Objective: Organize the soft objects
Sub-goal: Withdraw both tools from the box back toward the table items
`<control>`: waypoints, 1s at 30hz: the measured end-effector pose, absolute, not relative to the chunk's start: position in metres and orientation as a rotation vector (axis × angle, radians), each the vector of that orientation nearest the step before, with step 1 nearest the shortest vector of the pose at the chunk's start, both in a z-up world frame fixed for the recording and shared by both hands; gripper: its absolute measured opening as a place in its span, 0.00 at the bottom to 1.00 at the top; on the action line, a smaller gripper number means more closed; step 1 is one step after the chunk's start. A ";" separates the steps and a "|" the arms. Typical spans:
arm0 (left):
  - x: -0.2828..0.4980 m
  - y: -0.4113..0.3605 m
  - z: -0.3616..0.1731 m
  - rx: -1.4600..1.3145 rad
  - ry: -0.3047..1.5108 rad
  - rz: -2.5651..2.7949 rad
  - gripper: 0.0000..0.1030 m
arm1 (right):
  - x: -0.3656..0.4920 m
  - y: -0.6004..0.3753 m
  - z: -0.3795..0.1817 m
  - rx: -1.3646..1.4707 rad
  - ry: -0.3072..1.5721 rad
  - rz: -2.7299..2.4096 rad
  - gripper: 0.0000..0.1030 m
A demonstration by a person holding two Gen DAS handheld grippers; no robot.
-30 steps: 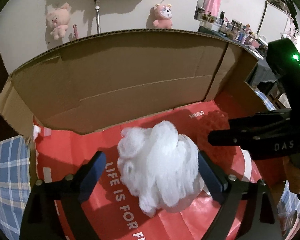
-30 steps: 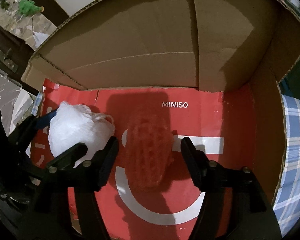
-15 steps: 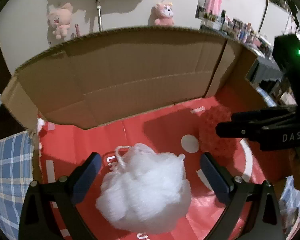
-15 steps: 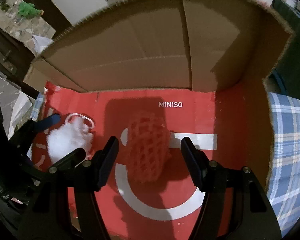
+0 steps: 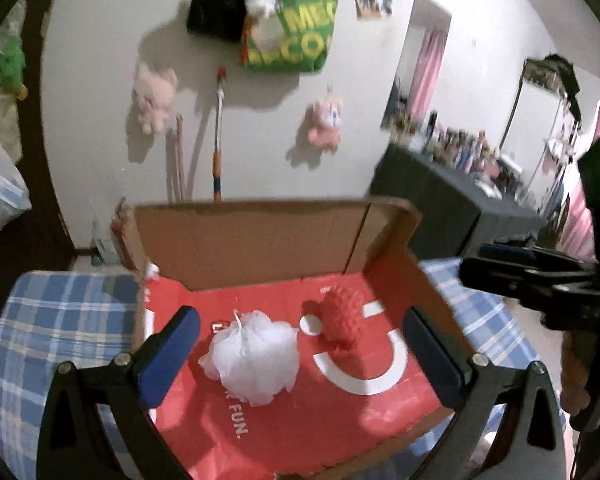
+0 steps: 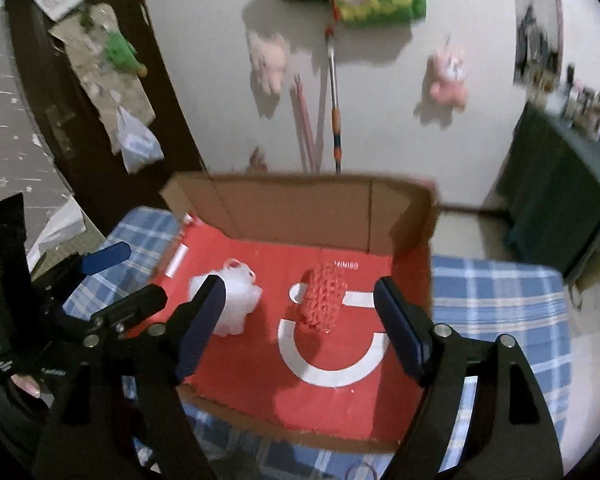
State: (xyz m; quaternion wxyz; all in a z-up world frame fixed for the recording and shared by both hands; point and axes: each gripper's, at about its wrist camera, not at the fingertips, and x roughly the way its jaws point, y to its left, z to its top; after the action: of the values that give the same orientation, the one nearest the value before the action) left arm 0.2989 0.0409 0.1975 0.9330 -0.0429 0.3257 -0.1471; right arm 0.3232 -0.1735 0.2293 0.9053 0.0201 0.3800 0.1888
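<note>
A white mesh bath pouf (image 5: 256, 360) (image 6: 232, 300) and a red knitted pouf (image 5: 342, 320) (image 6: 322, 300) lie side by side on the red floor of an open cardboard box (image 5: 260, 240) (image 6: 300, 212). My left gripper (image 5: 300, 316) hovers above the box, open wide, and touches neither pouf. It also shows at the left of the right wrist view as the left gripper (image 6: 136, 276). My right gripper (image 6: 300, 286) is up over the box's near side. Its jaws are opening, and the red pouf lies below them untouched. The right gripper (image 5: 520, 276) shows side-on.
The box stands on a blue plaid cloth (image 5: 60, 320) (image 6: 500, 300). Behind it is a white wall with two pink plush toys (image 5: 324, 124), a green bag (image 5: 292, 32) and leaning sticks. A dark cabinet (image 5: 452, 200) with bottles stands at the right, a dark door (image 6: 80, 120) at the left.
Both grippers rose and drew back out of the box. The white pouf left the left fingers and settled on the box floor. The right jaws spread wider.
</note>
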 end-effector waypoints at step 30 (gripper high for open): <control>-0.001 0.025 0.216 -0.056 0.172 -0.196 1.00 | -0.012 -0.202 0.248 -0.024 0.221 0.276 0.93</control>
State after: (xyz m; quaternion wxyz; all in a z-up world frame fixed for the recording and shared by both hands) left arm -0.0009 0.0247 0.2163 0.9911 -0.0278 0.0860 -0.0975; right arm -0.0115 -0.2023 0.2485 0.9843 -0.0118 0.1097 0.1375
